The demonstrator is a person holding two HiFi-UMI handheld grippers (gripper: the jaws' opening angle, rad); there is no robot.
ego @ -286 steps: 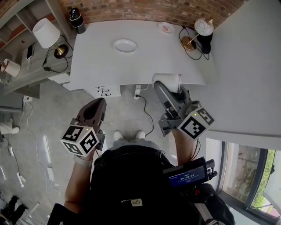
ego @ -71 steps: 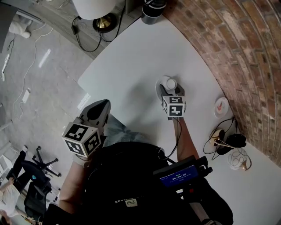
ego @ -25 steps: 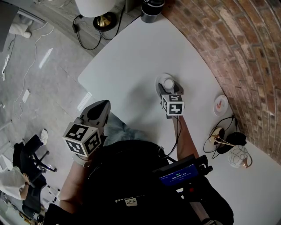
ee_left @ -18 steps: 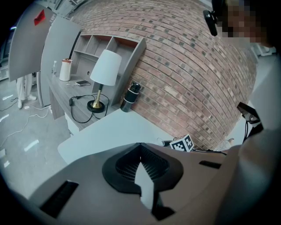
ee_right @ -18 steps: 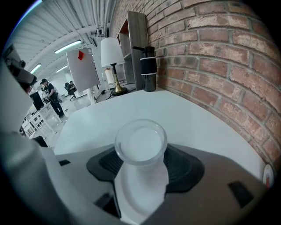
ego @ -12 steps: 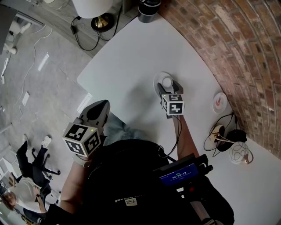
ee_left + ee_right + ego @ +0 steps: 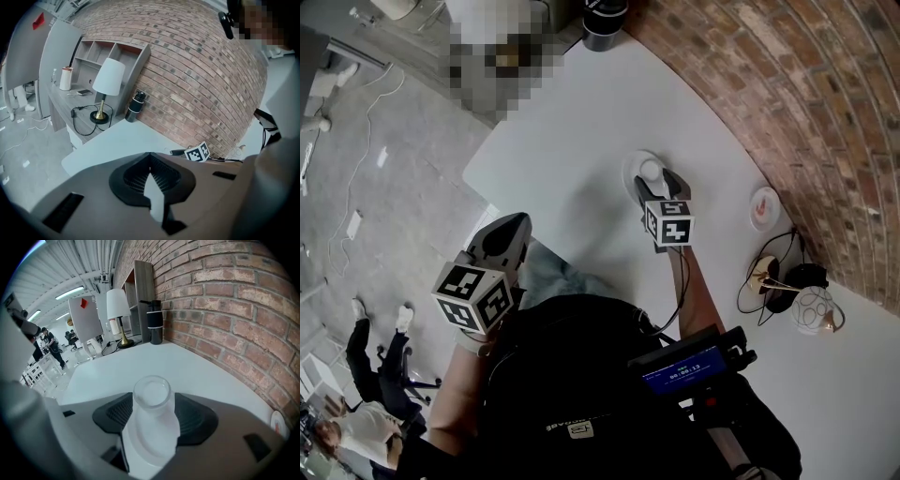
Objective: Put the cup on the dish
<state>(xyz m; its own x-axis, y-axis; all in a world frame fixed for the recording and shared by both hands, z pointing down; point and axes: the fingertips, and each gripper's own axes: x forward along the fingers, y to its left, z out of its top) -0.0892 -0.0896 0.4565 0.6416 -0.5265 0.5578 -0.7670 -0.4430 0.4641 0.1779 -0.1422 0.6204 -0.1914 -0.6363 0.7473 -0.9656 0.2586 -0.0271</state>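
Basically, the job looks almost done: the cup (image 7: 151, 397) is seen standing upright on the dish (image 7: 629, 171), which sits around the middle of the table (image 7: 572, 112), about halfway between the near edge and the edge along the brick wall. The right gripper (image 7: 151, 409) is closed round the cup, with a pad pressed to each side of it, so the cup hasn't been let go yet. Whether its full weight is already on the dish can't be told for sure, but its base looks to be planted inside the rim. What's left, by the look of it, is for the jaws to be opened and the gripper backed away without the cup being tipped or dragged off. The left gripper (image 7: 150, 174) is held off the near edge of the table, jaws closed together with nothing in them, and isn't involved.
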